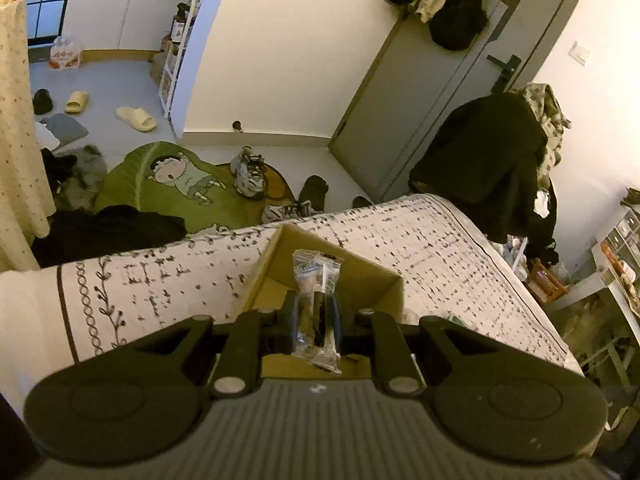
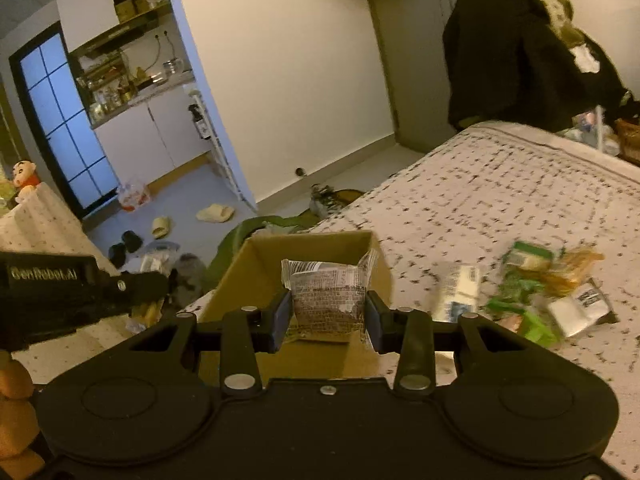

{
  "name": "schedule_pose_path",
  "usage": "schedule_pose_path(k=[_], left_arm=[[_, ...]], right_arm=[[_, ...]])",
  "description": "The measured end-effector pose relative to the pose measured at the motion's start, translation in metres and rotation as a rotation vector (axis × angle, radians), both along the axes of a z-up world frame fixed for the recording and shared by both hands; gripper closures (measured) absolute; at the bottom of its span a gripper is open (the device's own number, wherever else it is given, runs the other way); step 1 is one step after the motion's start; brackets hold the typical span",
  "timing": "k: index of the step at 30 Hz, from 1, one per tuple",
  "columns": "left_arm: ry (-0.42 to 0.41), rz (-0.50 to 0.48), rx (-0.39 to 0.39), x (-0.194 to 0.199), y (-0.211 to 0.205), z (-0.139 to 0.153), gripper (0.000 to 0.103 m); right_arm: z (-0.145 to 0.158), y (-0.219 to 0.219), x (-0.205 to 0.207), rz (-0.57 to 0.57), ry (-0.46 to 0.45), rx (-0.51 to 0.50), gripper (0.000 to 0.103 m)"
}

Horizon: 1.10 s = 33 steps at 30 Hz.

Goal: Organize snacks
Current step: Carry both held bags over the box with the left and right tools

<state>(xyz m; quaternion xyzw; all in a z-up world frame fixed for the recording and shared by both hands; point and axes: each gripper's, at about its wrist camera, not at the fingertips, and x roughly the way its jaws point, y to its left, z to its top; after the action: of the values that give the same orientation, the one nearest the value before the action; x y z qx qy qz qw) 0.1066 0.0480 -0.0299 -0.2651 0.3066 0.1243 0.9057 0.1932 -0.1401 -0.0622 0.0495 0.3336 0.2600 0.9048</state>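
Note:
My left gripper (image 1: 316, 320) is shut on a narrow clear snack packet (image 1: 316, 280) and holds it upright over the open cardboard box (image 1: 276, 256) on the bed. My right gripper (image 2: 327, 316) is shut on a wider clear snack packet (image 2: 328, 296) with dark contents, above the same box (image 2: 260, 264). A pile of loose snack packets (image 2: 536, 300) lies on the bedcover to the right of the box. The left gripper's body (image 2: 60, 288) shows at the left of the right wrist view.
The box sits near the bed's foot edge on a patterned white cover (image 1: 440, 248). Beyond the edge the floor holds a green rug (image 1: 172, 184), shoes (image 1: 250, 172) and dark clothes. A chair draped with a black coat (image 1: 488, 160) stands by the door.

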Motion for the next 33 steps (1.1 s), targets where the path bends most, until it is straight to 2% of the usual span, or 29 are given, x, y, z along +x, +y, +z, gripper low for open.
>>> schedule_pose_path(k=[4,9,11,12,17,22,25,33], left_arm=[[-0.028,-0.024,0.013,0.000,0.010,0.008,0.088],[-0.015,-0.015,0.007,0.006,0.021,0.003,0.088],[-0.004,-0.010,-0.001,0.009,0.024,-0.002,0.088],[0.002,-0.008,-0.004,0.010,0.025,-0.005,0.088],[0.038,-0.009,-0.017,0.018,0.025,-0.017,0.088],[0.054,-0.026,-0.024,0.025,0.018,-0.021,0.088],[0.050,-0.045,-0.023,0.030,0.011,-0.020,0.088],[0.063,-0.036,-0.011,0.032,0.003,-0.021,0.084]], right_arm=[[-0.006,0.012,0.000,0.016,0.020,-0.009,0.064],[-0.011,0.029,-0.004,0.057,0.027,-0.031,0.062],[-0.012,0.034,-0.005,0.074,0.025,-0.045,0.057],[-0.012,0.035,-0.006,0.079,0.020,-0.053,0.050],[-0.009,0.028,-0.004,0.052,0.021,-0.052,0.038],[-0.008,0.019,0.000,0.018,0.049,-0.060,0.035],[-0.005,0.014,-0.001,0.003,0.037,-0.066,0.028],[0.001,0.004,-0.005,-0.014,0.030,-0.068,0.024]])
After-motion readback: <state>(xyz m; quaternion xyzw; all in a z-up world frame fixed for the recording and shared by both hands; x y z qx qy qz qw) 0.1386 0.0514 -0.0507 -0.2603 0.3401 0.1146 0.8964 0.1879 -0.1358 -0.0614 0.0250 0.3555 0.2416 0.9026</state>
